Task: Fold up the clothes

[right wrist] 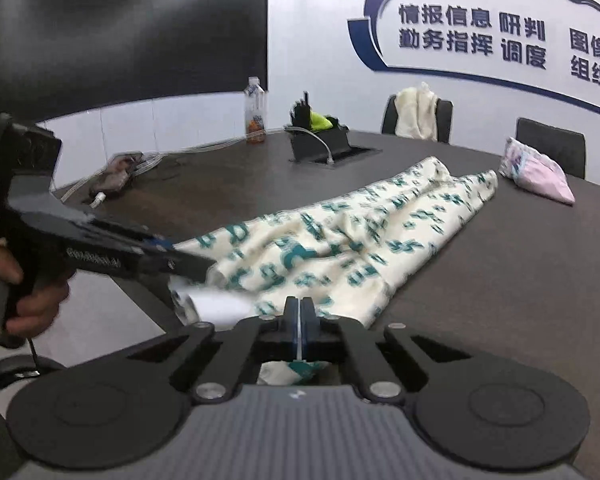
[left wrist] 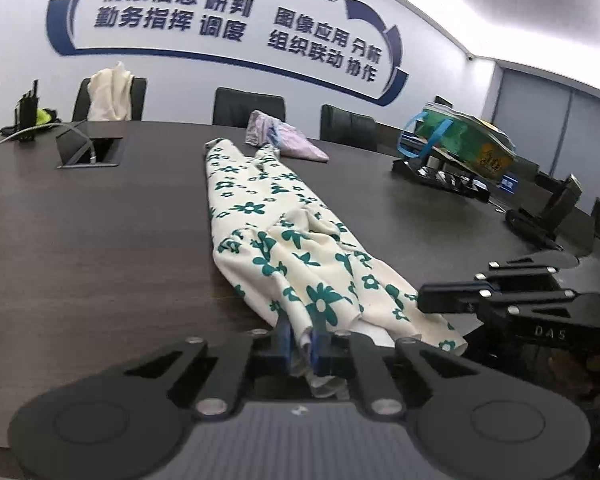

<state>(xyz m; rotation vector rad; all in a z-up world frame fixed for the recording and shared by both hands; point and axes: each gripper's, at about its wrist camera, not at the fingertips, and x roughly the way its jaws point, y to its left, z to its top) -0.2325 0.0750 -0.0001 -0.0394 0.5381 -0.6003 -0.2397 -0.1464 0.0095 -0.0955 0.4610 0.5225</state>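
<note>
A cream garment with green flowers (left wrist: 276, 236) lies stretched along the dark wooden table (left wrist: 100, 232), its two legs pointing away. My left gripper (left wrist: 302, 330) is shut on its near edge. My right gripper (right wrist: 299, 320) is shut on the same near hem, a little to the right; it shows in the left wrist view (left wrist: 424, 298) touching the cloth. In the right wrist view the garment (right wrist: 340, 248) runs away to the right, and the left gripper (right wrist: 196, 268) comes in from the left, held by a hand.
A folded pink garment (left wrist: 288, 140) lies beyond the floral one. An open cable box (left wrist: 92, 152), a green bag (left wrist: 464, 140) on black holders and a black stand (left wrist: 548, 216) sit on the table. A bottle (right wrist: 256, 110) and cables (right wrist: 116, 176) stand at the far left. Chairs line the far edge.
</note>
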